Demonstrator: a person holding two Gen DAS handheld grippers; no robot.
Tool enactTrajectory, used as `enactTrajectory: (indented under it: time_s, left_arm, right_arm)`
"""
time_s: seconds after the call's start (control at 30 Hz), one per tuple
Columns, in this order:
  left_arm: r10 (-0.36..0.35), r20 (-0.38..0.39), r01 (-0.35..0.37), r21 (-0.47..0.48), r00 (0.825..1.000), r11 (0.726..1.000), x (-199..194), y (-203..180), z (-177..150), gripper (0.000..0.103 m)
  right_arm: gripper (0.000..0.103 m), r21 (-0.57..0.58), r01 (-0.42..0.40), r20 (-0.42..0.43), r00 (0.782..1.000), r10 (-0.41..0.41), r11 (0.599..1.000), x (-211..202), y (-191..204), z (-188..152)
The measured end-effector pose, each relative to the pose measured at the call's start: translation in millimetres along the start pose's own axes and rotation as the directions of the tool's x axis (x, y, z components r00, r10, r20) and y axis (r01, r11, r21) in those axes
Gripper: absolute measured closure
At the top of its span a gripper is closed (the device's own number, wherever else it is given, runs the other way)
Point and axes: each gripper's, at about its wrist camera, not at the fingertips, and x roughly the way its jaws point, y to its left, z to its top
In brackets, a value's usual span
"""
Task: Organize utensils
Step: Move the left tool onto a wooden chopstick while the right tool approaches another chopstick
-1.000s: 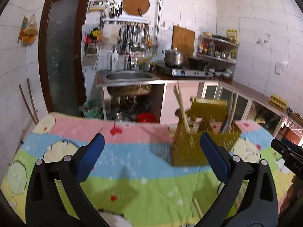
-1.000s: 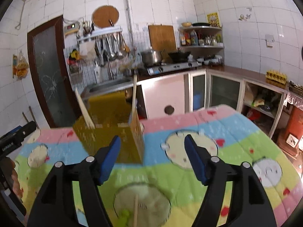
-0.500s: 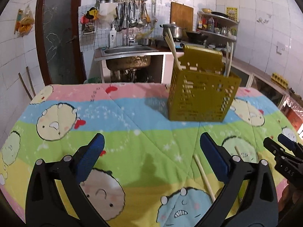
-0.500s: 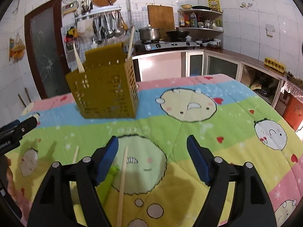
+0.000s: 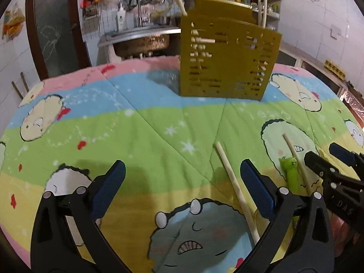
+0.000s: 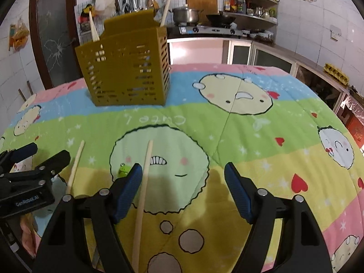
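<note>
A mustard-yellow slotted utensil holder (image 5: 227,61) (image 6: 127,68) stands on the cartoon-print cloth at the far side, with several chopsticks upright in it. Two loose wooden chopsticks lie on the cloth: one (image 5: 236,188) (image 6: 75,166) between the grippers, one (image 5: 295,161) (image 6: 142,195) beside a green frog-topped utensil (image 5: 290,173) (image 6: 122,170). My left gripper (image 5: 182,182) is open and empty above the cloth, its right finger close to the first chopstick. My right gripper (image 6: 183,182) is open and empty, its left finger over the frog utensil and beside the second chopstick.
The table is covered by a colourful quilted cloth (image 6: 250,136). Behind it are a sink (image 5: 141,38), a stove counter with a pot (image 6: 185,14), shelves (image 6: 250,4) and a dark door (image 6: 52,38).
Both grippers have dropped lower and tilted down toward the cloth. The holder now sits higher in both views and the loose chopsticks and frog utensil are close in front of the fingers.
</note>
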Motion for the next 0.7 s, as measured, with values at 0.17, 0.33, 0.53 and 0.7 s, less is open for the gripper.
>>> enactTrajectory:
  time_s: [0.17, 0.33, 0.53, 0.7]
  left_arm:
    - [-0.009, -0.056, 0.007, -0.049, 0.998, 0.999, 11.8, 5.9, -0.7, 0.005]
    - [0.001, -0.074, -0.004, -0.043, 0.997, 0.999, 15.5, 4.2, -0.4, 0.005]
    - [0.051, -0.084, -0.048, 0.032, 0.995, 0.998, 16.9, -10.2, -0.6, 0.005]
    - [0.062, -0.121, -0.056, 0.049, 0.991, 0.997, 23.6, -12.3, -1.4, 0.005]
  right_arm:
    - [0.030, -0.018, 0.002, -0.008, 1.000, -0.002, 1.000, 0.8, 4.7, -1.0]
    - [0.030, -0.025, 0.000, -0.032, 0.999, -0.001, 1.000, 3.2, 7.9, -1.8]
    - [0.030, 0.005, -0.016, -0.073, 0.997, 0.016, 1.000, 10.1, 3.8, -2.3]
    - [0.029, 0.009, -0.013, -0.089, 0.996, 0.014, 1.000, 12.3, 3.2, -3.7]
